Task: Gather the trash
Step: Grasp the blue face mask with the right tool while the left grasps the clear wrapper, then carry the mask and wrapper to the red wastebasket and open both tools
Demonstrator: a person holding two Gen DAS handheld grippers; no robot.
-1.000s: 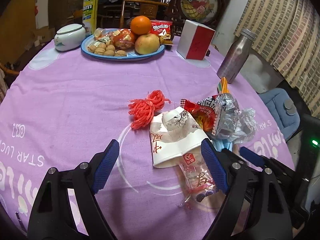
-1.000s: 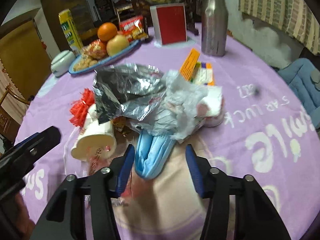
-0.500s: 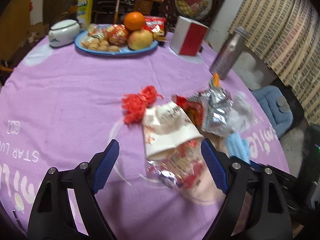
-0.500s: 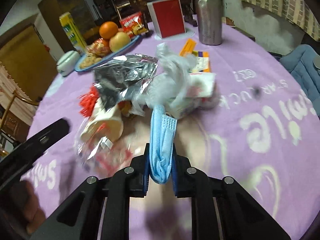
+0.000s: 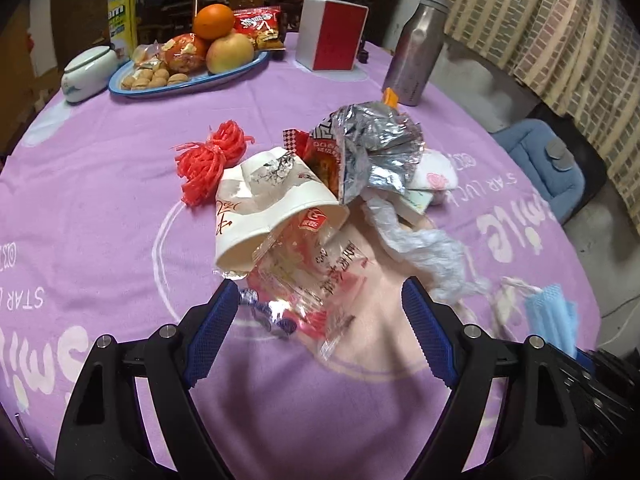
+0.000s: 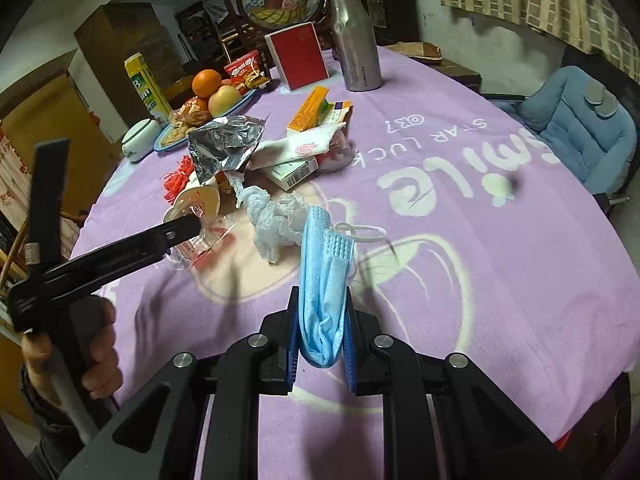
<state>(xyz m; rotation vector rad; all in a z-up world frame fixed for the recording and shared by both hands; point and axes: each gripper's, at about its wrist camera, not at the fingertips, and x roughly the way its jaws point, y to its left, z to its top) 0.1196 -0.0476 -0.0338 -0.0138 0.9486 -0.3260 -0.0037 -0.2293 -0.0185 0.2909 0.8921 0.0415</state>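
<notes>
A trash pile lies mid-table: a crushed paper cup (image 5: pixel 264 204), a clear snack wrapper (image 5: pixel 312 280), a foil bag (image 5: pixel 372 152), red plastic string (image 5: pixel 208 156) and a crumpled clear plastic bag (image 5: pixel 420 248). My left gripper (image 5: pixel 316 336) is open, its jaws on either side of the clear wrapper's near end. My right gripper (image 6: pixel 322 336) is shut on a blue face mask (image 6: pixel 324 276) and holds it above the purple tablecloth (image 6: pixel 480 240), near the pile. The mask also shows in the left wrist view (image 5: pixel 554 320).
A blue plate (image 5: pixel 240 70) of fruit and snacks, a white lidded jar (image 5: pixel 86 74), a red-and-white box (image 5: pixel 332 38) and a steel bottle (image 5: pixel 416 48) stand at the far side. Small cartons (image 6: pixel 316 112) lie behind the pile. A blue cushioned chair (image 6: pixel 580 128) is on the right.
My right gripper closed on the blue mask and pulled it out of the pile toward the near edge. My left gripper moved in closer to the clear wrapper.
</notes>
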